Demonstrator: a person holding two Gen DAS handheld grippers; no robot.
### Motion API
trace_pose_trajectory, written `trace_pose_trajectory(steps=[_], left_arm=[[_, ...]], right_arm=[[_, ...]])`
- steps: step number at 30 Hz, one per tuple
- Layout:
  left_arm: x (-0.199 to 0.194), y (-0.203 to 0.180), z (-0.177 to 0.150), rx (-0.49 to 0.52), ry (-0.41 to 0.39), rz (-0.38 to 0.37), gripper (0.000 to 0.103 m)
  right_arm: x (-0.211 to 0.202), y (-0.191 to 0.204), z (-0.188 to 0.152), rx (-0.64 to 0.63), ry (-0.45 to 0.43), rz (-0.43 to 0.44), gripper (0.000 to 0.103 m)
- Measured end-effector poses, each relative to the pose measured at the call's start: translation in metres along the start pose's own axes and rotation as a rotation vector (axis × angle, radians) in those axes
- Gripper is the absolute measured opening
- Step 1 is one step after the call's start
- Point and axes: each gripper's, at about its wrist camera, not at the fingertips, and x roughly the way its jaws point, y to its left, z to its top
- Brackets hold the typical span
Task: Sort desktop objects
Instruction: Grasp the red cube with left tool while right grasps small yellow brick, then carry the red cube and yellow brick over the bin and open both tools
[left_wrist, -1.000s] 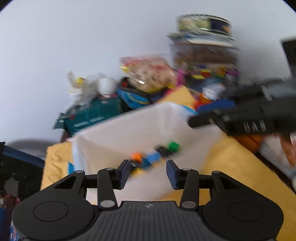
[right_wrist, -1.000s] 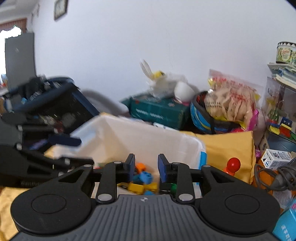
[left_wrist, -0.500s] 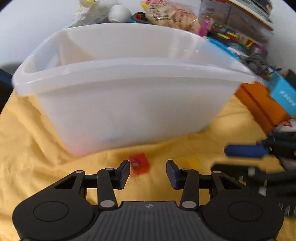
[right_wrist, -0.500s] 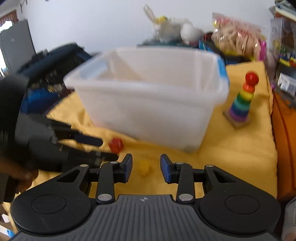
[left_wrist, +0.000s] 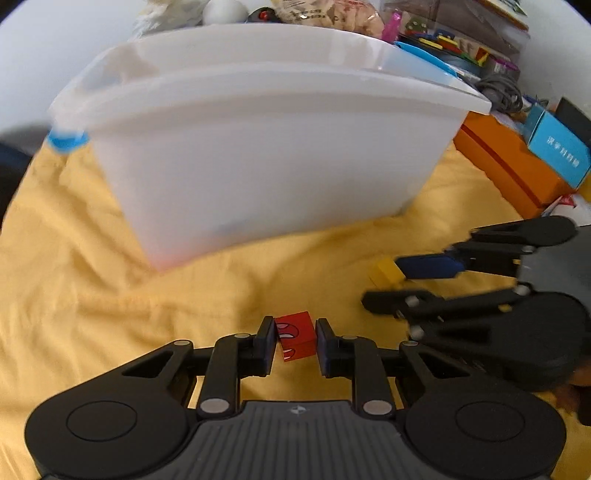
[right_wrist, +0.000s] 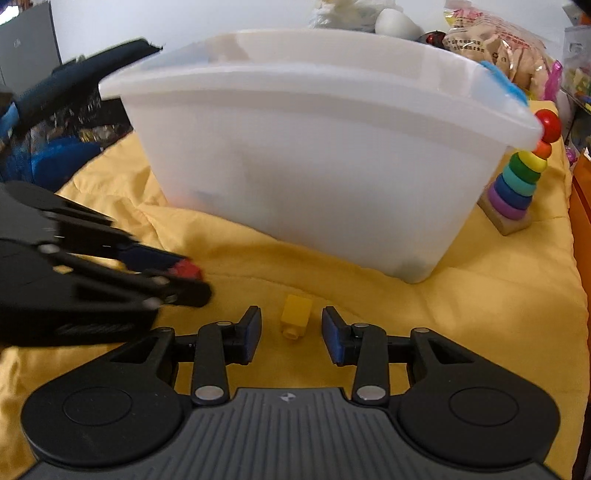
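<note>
A red block (left_wrist: 296, 337) lies on the yellow cloth (left_wrist: 110, 288) between the fingers of my left gripper (left_wrist: 295, 341), whose pads stand close against its sides. A yellow block (right_wrist: 294, 318) lies on the cloth between the wide-apart fingers of my right gripper (right_wrist: 291, 334), untouched. A white translucent bin (left_wrist: 266, 147) stands behind both blocks. The right gripper also shows in the left wrist view (left_wrist: 413, 282) beside the yellow block (left_wrist: 386, 271). The left gripper shows in the right wrist view (right_wrist: 184, 280) with the red block (right_wrist: 186, 269).
A rainbow ring stacker (right_wrist: 519, 173) stands right of the bin (right_wrist: 325, 155). Orange boxes (left_wrist: 513, 166) and a blue carton (left_wrist: 559, 149) lie at the right edge. Snack bags and toys crowd the back. A dark bag (right_wrist: 66, 110) sits at the left.
Both grippers have dropped from above the bin to the cloth in front of it. The left has closed in around the red block; the right has come down around the yellow block.
</note>
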Motion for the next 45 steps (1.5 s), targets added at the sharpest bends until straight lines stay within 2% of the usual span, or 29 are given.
trace_pose_trajectory(steps=[1, 3, 5, 8, 12, 15, 19, 23, 25, 26, 28, 29, 31, 33, 34, 35, 36, 37, 38, 40, 43, 45], left_arm=[[-0.002, 0.001, -0.005, -0.023, 0.002, -0.014, 0.026], [-0.006, 0.001, -0.016, -0.023, -0.002, -0.013, 0.026], [-0.012, -0.002, -0.024, -0.019, -0.012, -0.013, 0.026], [-0.023, -0.005, -0.03, -0.06, -0.039, -0.048, 0.026], [-0.041, -0.013, -0.027, -0.055, -0.092, -0.051, 0.026], [-0.068, -0.021, -0.009, -0.023, -0.174, -0.049, 0.026], [-0.107, -0.024, 0.024, 0.051, -0.295, -0.025, 0.026], [-0.119, -0.02, 0.068, 0.104, -0.367, -0.002, 0.026], [-0.117, -0.02, 0.089, 0.149, -0.395, 0.034, 0.026], [-0.114, -0.022, 0.1, 0.17, -0.393, 0.065, 0.026], [-0.104, -0.018, 0.119, 0.174, -0.37, 0.075, 0.026], [-0.094, -0.015, 0.128, 0.148, -0.318, 0.074, 0.026], [-0.075, -0.008, 0.137, 0.095, -0.281, 0.086, 0.026], [-0.058, -0.008, 0.138, 0.095, -0.257, 0.125, 0.027], [-0.052, -0.007, 0.137, 0.086, -0.252, 0.135, 0.03], [-0.049, -0.007, 0.134, 0.076, -0.247, 0.136, 0.039], [-0.047, -0.007, 0.132, 0.071, -0.241, 0.135, 0.045], [-0.047, -0.008, 0.129, 0.073, -0.239, 0.136, 0.053], [-0.051, -0.008, 0.124, 0.084, -0.239, 0.14, 0.057], [-0.057, -0.012, 0.12, 0.109, -0.244, 0.16, 0.059], [-0.068, -0.019, 0.121, 0.115, -0.275, 0.226, 0.062], [-0.078, -0.026, 0.121, 0.131, -0.302, 0.282, 0.069]], right_arm=[[0.002, 0.001, -0.001, -0.005, 0.008, -0.008, 0.038], [0.001, 0.002, -0.004, -0.014, 0.008, -0.01, 0.024], [-0.002, 0.004, -0.006, -0.028, 0.008, -0.009, 0.017], [-0.008, 0.003, -0.008, -0.028, -0.003, -0.012, 0.017], [-0.015, 0.001, -0.009, -0.029, -0.018, -0.022, 0.017], [-0.035, -0.001, -0.008, -0.037, -0.052, -0.015, 0.017], [-0.073, 0.0, 0.012, -0.069, -0.161, -0.011, 0.017], [-0.105, -0.008, 0.045, -0.072, -0.28, -0.02, 0.017], [-0.112, -0.014, 0.066, -0.063, -0.327, -0.031, 0.017], [-0.113, -0.018, 0.076, -0.063, -0.345, -0.04, 0.017], [-0.11, -0.023, 0.096, -0.058, -0.365, -0.058, 0.017], [-0.105, -0.026, 0.105, -0.05, -0.364, -0.058, 0.017], [-0.093, -0.033, 0.121, -0.023, -0.34, -0.056, 0.017], [-0.077, -0.038, 0.129, 0.0, -0.308, -0.077, 0.017], [-0.069, -0.04, 0.13, 0.008, -0.287, -0.095, 0.018], [-0.061, -0.041, 0.129, 0.012, -0.262, -0.098, 0.02], [-0.055, -0.042, 0.126, 0.016, -0.233, -0.099, 0.03], [-0.048, -0.043, 0.124, 0.028, -0.199, -0.099, 0.034], [-0.044, -0.044, 0.12, 0.04, -0.181, -0.089, 0.038], [-0.043, -0.044, 0.115, 0.036, -0.167, -0.088, 0.039], [-0.048, -0.042, 0.113, 0.03, -0.166, -0.097, 0.049], [-0.053, -0.042, 0.113, 0.024, -0.173, -0.108, 0.056]])
